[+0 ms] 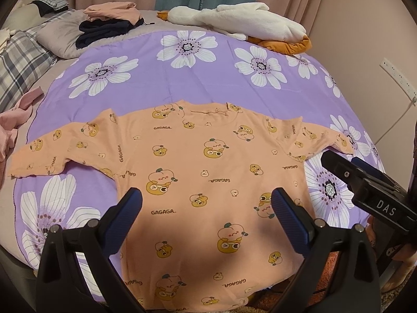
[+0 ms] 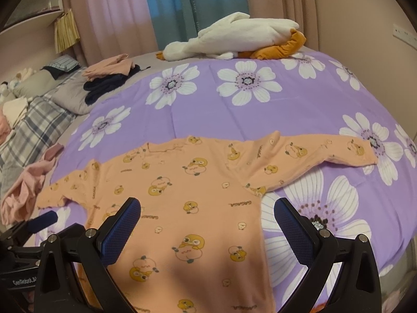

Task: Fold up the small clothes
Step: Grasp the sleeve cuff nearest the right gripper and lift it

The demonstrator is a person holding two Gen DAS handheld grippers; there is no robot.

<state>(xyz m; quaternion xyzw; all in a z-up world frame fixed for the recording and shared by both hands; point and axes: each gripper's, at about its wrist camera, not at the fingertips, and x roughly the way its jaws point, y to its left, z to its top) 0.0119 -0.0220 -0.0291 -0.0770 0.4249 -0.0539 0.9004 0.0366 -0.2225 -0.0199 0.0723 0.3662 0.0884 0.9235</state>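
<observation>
left gripper [image 1: 207, 203] jaws apart, right gripper [image 2: 207, 214] likewise

Peach top [image 1: 198, 161]: soft matt knit cloth, printed. Purple floral sheet [image 1: 208, 83]: smooth cloth. Plush goose [image 1: 234, 20]: fuzzy. Left gripper [image 1: 207, 203]: matt black plastic, textured blue pads [image 1: 286, 216], metal pins.

A purple bedspread [image 1: 198, 83] printed with large white flowers is covering the bed, and a white plush goose [image 1: 242, 20] with orange feet is lying along its far edge in front of pink and blue curtains [image 2: 166, 7]. To the left, a grey pillow [image 1: 56, 36] is bearing a small stack of pink and dark navy garments [image 1: 109, 24], while a plaid pillow [image 1: 19, 62] is sitting just beside it and a crumpled pink cloth [image 2: 24, 187] is bunching at the spread's left edge. On the wall at the right, a white power strip [image 1: 397, 78] is hanging with a cable trailing down from it.
</observation>
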